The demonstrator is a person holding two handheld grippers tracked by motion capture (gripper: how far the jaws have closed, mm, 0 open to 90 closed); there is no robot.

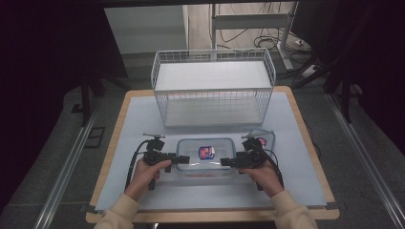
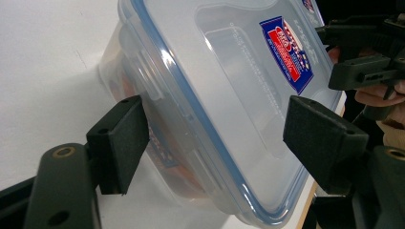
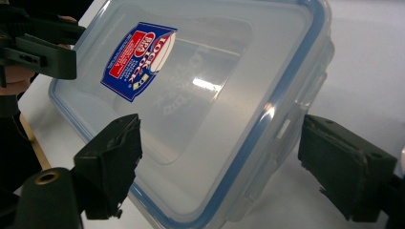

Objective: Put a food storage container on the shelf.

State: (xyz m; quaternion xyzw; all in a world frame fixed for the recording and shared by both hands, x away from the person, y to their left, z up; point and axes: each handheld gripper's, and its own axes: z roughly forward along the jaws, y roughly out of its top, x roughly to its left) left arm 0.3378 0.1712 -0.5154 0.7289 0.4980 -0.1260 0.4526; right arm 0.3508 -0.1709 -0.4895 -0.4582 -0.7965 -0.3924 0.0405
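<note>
**Flanking one clear lidded box with two claws**

Sitting near the front middle of the bench [image 1: 143, 191], one clear plastic container [image 1: 206, 156] lay flat with its lid on. It was rectangular with rounded corners, its lid rimmed by a blue seal, and one red, white and blue label [image 1: 207, 152] was stuck on top.

Two claws stood at its short ends. The left claw [image 1: 185, 160] had its jaws spread wide either side of that end; in the left gripper view one pad stood by the side wall near a lid clip and the other over the lid, and neither pressed on the plastic [image 2: 219, 109]. The right claw [image 1: 224, 162] was spread the same way at the opposite end, its pads clear of the container [image 3: 200, 109] in the right gripper view. Each was held by one hand, the left hand [image 1: 145, 174] and the right hand [image 1: 262, 175].

Both gripper views showed the lid's raised panel, the clips on the side and an orange tint low inside the box, which the high view left vague. The high view alone gave the surroundings: one white wire basket [image 1: 213, 86] standing further back on the pale sheet, and a second clear lidded item [image 1: 265, 138] just behind the right claw, too hidden to tell its shape.
</note>
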